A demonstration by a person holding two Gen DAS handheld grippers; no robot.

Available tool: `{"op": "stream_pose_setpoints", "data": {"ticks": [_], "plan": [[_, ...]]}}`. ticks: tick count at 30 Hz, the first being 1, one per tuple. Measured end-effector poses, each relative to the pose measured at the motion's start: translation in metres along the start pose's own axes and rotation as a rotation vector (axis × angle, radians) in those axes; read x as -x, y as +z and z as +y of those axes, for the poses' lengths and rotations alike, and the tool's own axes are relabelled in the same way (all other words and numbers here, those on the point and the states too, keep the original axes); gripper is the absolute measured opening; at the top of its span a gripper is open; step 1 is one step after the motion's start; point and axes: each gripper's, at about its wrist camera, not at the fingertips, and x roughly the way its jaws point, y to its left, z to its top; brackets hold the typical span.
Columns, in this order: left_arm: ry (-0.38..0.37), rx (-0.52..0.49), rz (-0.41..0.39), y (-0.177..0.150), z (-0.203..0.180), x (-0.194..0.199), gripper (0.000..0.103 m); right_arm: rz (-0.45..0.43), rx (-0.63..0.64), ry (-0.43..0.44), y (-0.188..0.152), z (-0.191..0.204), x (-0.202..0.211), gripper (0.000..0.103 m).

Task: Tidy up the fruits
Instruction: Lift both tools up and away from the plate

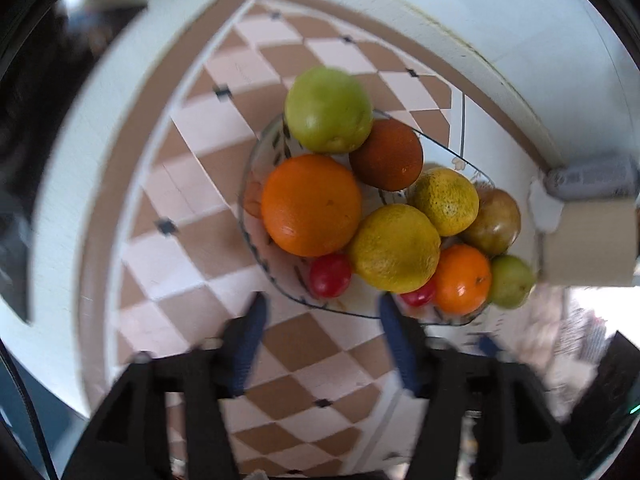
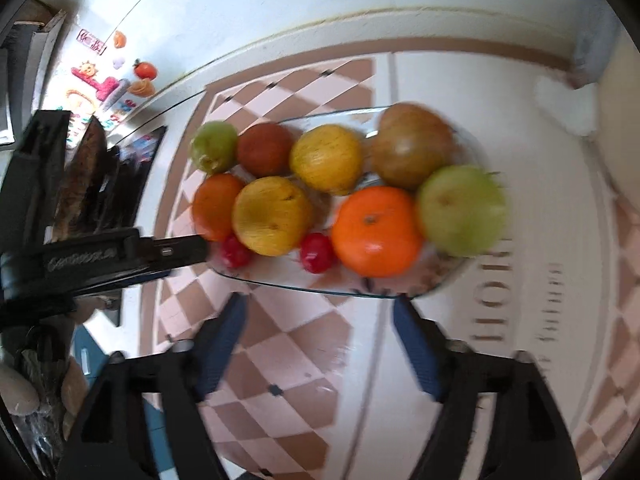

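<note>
Fruits fill a clear glass dish [image 2: 384, 292] that sits on the checked surface [image 2: 288, 344], and every piece seen lies inside its rim. Read left to right in the right wrist view: a green fruit [image 2: 214, 146] and a brown one [image 2: 266, 154] at the back, an orange [image 2: 216, 206] and a yellow citrus [image 2: 272, 216] in front, with a small red fruit [image 2: 236, 254] at the near edge. Then come a second yellow citrus [image 2: 326, 158], another small red fruit [image 2: 316, 252], a large orange [image 2: 376, 230], a brownish-green fruit [image 2: 412, 146] and a pale green fruit [image 2: 460, 210].

The left gripper [image 1: 322, 304] hangs over the dish's near edge, fingers apart and empty. The right gripper [image 2: 320, 306] is likewise spread wide, holding nothing, short of the rim.

Judged by appearance, the round fruits are firm, smooth and apt to roll; a hold across the widest part suits them. The small red ones look soft and need light pressure. The glass dish is fragile and likely slippery, so nudging it is a risk.
</note>
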Motion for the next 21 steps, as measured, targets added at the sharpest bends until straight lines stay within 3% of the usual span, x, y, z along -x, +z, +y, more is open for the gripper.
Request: {"op": "stream_pose_setpoints", "data": {"ticks": [3, 6, 10, 21], "plan": [[0.117, -0.076, -0.074, -0.013, -0.012, 0.016, 0.088, -0.031, 0.001, -0.072, -0.004, -0.008, 0.020, 0.091], [0.168, -0.110, -0.109, -0.029, -0.013, 0.023, 0.096, -0.054, -0.007, -0.136, -0.007, -0.015, 0.036, 0.095], [0.217, -0.130, -0.151, -0.047, -0.013, 0.033, 0.096, -0.100, -0.002, -0.182, -0.017, -0.021, 0.059, 0.095], [0.218, -0.194, -0.315, -0.109, -0.006, 0.098, 0.096, -0.213, -0.004, -0.242, -0.073, 0.003, 0.124, 0.097]]}}
